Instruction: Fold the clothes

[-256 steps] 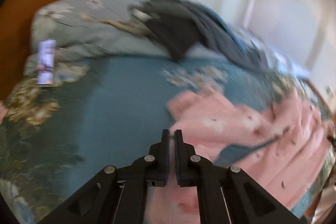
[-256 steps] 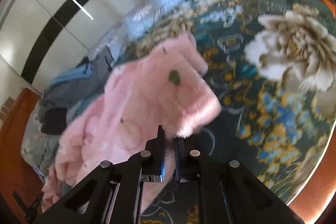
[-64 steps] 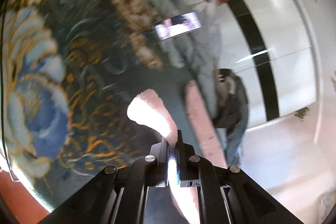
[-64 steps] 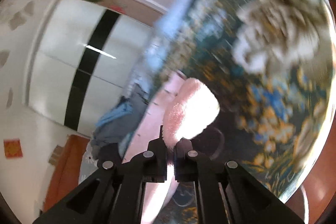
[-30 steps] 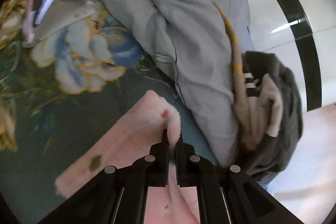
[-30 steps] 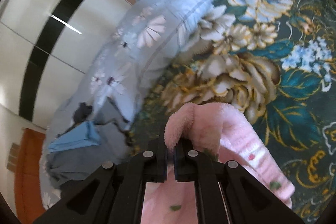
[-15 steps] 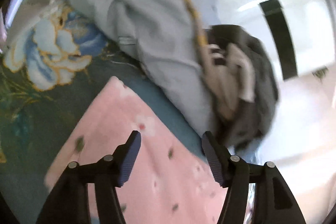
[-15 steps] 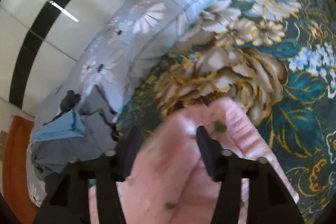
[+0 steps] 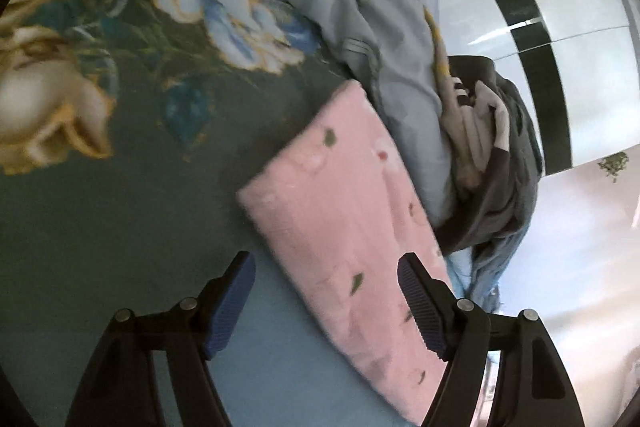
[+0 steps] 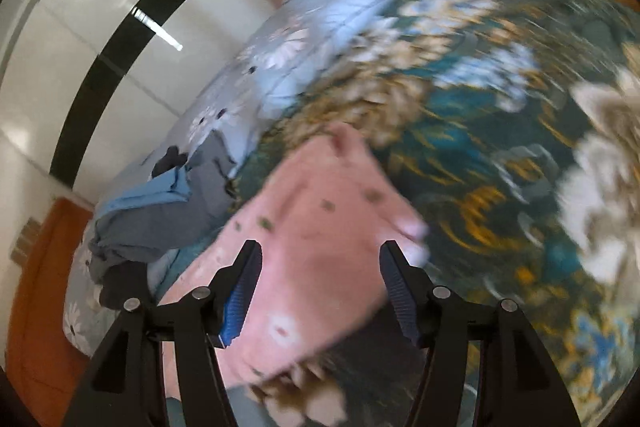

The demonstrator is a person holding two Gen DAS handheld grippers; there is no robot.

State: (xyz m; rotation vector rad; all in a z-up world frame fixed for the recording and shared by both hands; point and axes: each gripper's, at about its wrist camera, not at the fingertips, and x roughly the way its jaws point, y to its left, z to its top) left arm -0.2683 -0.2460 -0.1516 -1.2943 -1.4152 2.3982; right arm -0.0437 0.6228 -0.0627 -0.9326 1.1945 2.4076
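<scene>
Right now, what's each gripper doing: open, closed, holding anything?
Left gripper: open, holding nothing, above the pink garment.
Right gripper: open, holding nothing.

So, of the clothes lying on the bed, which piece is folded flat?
The pink fleece garment, lying flat in a neat rectangle on the floral bedspread. The grey and blue clothes beside it are still a crumpled heap.

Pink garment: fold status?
Done: the pink garment lies on the floral bedspread as a flat, narrow folded strip. In hand: nothing; the left hand-held gripper and the right hand-held gripper are both open above it. Left: likely another fold to shorten it, and the grey clothes pile beside it looks unfolded.
</scene>
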